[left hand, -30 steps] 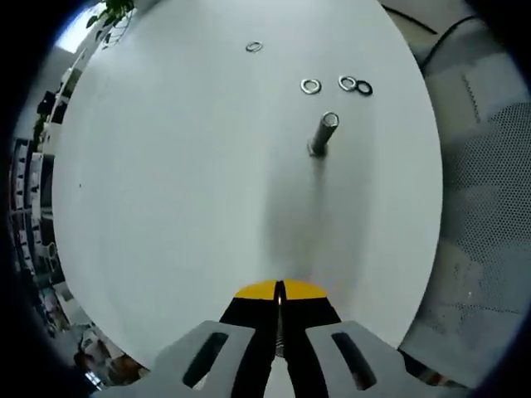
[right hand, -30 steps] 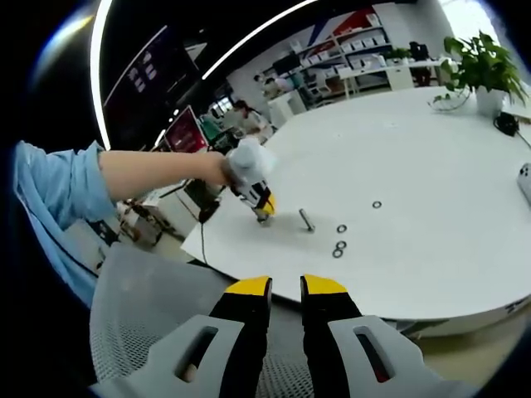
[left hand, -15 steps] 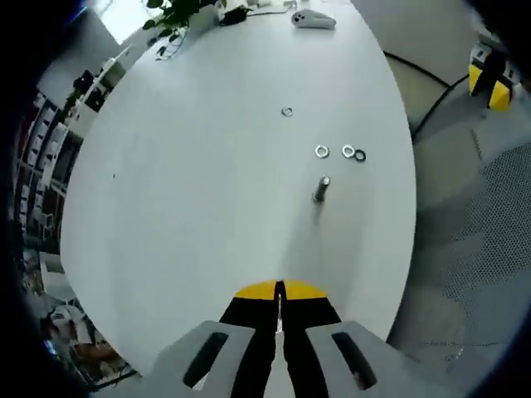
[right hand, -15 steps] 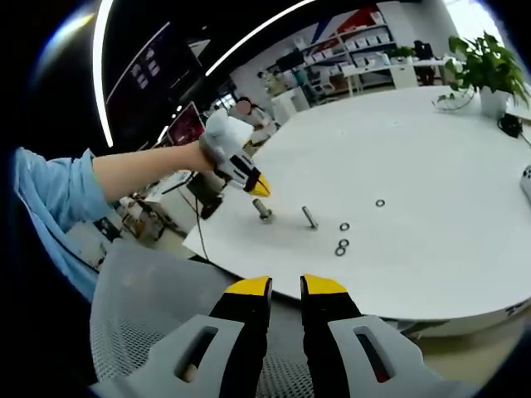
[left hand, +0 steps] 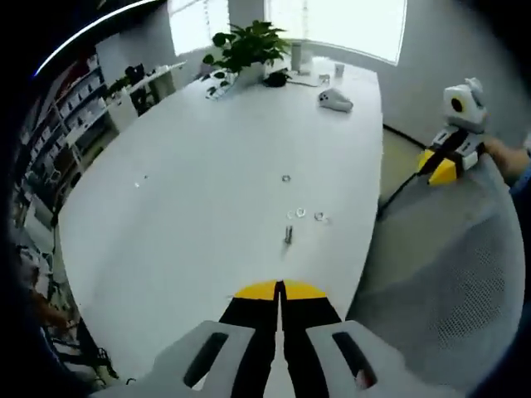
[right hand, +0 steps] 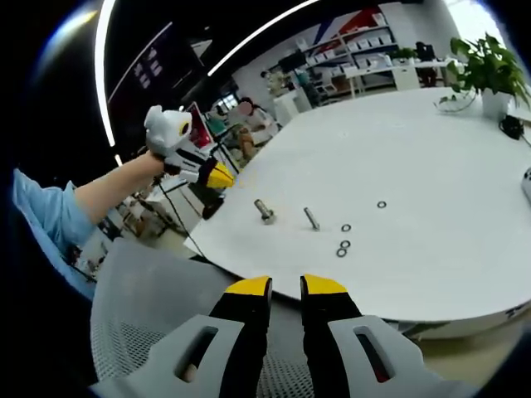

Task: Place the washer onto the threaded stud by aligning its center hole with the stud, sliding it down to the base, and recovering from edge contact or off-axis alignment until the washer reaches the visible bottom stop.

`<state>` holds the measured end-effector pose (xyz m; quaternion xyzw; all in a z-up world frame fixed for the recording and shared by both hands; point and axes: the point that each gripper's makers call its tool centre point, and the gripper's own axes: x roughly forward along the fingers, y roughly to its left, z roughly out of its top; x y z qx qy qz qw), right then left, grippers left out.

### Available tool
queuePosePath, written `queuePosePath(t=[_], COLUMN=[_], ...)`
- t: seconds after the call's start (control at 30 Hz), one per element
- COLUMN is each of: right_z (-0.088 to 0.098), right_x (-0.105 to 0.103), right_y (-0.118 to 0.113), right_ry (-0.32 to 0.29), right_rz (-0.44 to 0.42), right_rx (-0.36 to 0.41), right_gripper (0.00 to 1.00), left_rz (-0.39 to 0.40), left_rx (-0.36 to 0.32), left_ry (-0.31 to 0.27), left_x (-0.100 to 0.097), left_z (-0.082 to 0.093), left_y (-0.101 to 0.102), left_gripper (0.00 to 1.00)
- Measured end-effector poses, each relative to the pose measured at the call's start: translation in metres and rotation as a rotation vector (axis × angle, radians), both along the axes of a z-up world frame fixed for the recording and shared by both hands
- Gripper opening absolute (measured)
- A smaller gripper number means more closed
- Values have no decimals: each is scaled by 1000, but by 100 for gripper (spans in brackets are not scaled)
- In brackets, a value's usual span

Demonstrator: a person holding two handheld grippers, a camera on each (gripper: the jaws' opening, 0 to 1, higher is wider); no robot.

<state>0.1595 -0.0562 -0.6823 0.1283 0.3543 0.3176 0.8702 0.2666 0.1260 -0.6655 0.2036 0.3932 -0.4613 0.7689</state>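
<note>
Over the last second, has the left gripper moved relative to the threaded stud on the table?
Yes. In the right gripper view, the left gripper has lifted up and away from the threaded stud, off the table's edge.

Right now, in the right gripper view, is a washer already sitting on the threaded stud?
No: the washers lie flat on the table beside the stud, none threaded over it.

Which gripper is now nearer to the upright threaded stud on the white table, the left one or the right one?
Judged roughly, the left. The left gripper is raised off the table's edge, beyond the stud. The right gripper is off the table, above a mesh chair, seemingly farther away.
</note>
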Motion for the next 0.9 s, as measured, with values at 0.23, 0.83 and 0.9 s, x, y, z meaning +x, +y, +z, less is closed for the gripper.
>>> queuePosePath(t=[0.23,0.83,0.9], right_z=[1,1,1], right_x=[-2,-5,-5], right_y=[1,3,3], right_ry=[-1,7,9], right_rz=[11,11,16], right_rx=[3,13,10], right_gripper=[17,17,17], left_rz=[57,427,469], left_rx=[-152,-621,-675], left_ry=[-77,-327,-335], left_x=[-38,-63,-67], left_z=[41,112,113], left_y=[-2,64,69], left_gripper=[3,28,38])
